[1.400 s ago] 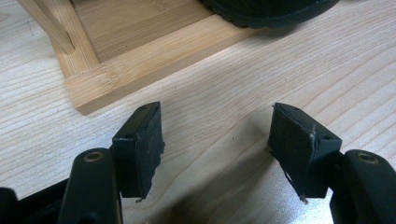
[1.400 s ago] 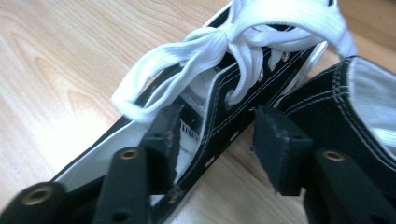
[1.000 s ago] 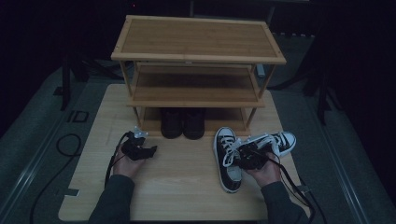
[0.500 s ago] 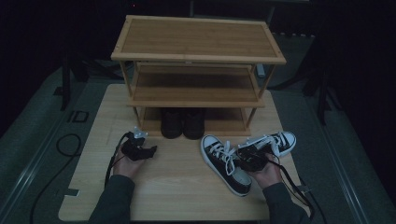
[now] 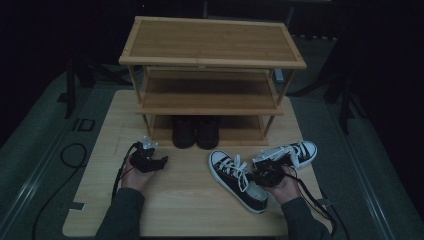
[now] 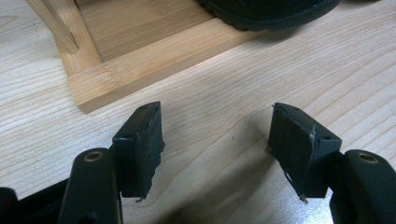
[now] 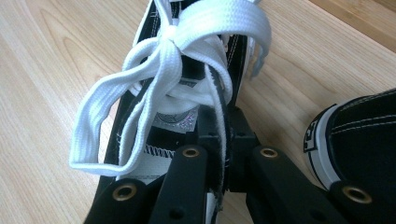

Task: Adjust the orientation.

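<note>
A black-and-white sneaker lies on the table with its toe towards the rack, and my right gripper is shut on the side wall of its collar, beside the white laces. A second matching sneaker lies just right of it; its heel shows in the right gripper view. My left gripper rests open on the table, its fingers wide apart over bare wood, near the rack's bottom corner.
A three-tier bamboo shoe rack stands at the back of the wooden table. A pair of dark shoes sits on its lowest shelf. Cables trail off the table's left and right sides.
My right gripper has swung the held sneaker: its toe has turned from pointing away to pointing left and forward, and the shoe has shifted towards the table's middle. The left gripper has stayed put.
</note>
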Tool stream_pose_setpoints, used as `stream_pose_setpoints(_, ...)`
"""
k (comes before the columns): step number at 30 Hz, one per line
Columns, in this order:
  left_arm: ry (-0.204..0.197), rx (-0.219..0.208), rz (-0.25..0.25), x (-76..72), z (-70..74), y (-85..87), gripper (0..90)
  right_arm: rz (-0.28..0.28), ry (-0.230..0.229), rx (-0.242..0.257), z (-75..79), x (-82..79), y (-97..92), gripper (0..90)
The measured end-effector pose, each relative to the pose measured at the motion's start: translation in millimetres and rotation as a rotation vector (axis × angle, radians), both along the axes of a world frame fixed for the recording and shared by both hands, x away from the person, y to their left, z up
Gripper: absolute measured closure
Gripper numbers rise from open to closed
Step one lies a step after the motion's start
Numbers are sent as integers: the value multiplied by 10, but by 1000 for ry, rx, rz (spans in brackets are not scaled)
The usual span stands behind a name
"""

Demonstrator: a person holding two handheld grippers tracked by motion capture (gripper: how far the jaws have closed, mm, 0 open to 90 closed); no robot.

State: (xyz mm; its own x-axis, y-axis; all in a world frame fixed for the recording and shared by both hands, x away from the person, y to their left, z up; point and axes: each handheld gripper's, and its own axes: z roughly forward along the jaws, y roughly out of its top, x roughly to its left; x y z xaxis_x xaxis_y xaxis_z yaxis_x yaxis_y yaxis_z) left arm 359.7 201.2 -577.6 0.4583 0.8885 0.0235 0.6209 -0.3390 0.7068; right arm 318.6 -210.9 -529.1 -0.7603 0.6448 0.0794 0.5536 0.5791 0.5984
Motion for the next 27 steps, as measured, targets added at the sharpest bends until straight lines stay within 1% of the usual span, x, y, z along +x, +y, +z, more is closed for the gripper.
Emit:
stream_pose_setpoints(5, -7, -4, -1, -5, -7, 3, 358, 34, -2, -1, 5, -11, -6, 878)
stream_pose_setpoints(8, -9, -6, -1, -7, -9, 4, 358, 38, -4, -11, 3, -8, -7, 875)
stream_pose_setpoints(11, -10, -6, -2, -8, -12, 6, 358, 35, -7, -37, -3, -10, -8, 856)
stream_pose_setpoints(13, -13, -6, -2, -10, -13, 8, 358, 39, 3, -33, 10, -19, -16, 826)
stream_pose_setpoints(14, -13, -6, -2, -10, -13, 8, 357, 39, 3, -33, 10, -19, -16, 826)
stream_pose_setpoints(16, -16, -7, -2, -12, -16, 9, 357, 50, 6, -11, 65, -36, -60, 766)
stream_pose_setpoints(20, -21, -8, -2, -16, -21, 13, 358, 57, 1, 1, 151, -72, -148, 707)
stream_pose_setpoints(23, -23, -9, -3, -19, -23, 15, 358, 53, -13, -10, 210, -96, -201, 683)
stream_pose_setpoints(27, -26, -11, -2, -22, -26, 16, 357, 50, -34, -13, 293, -122, -247, 668)
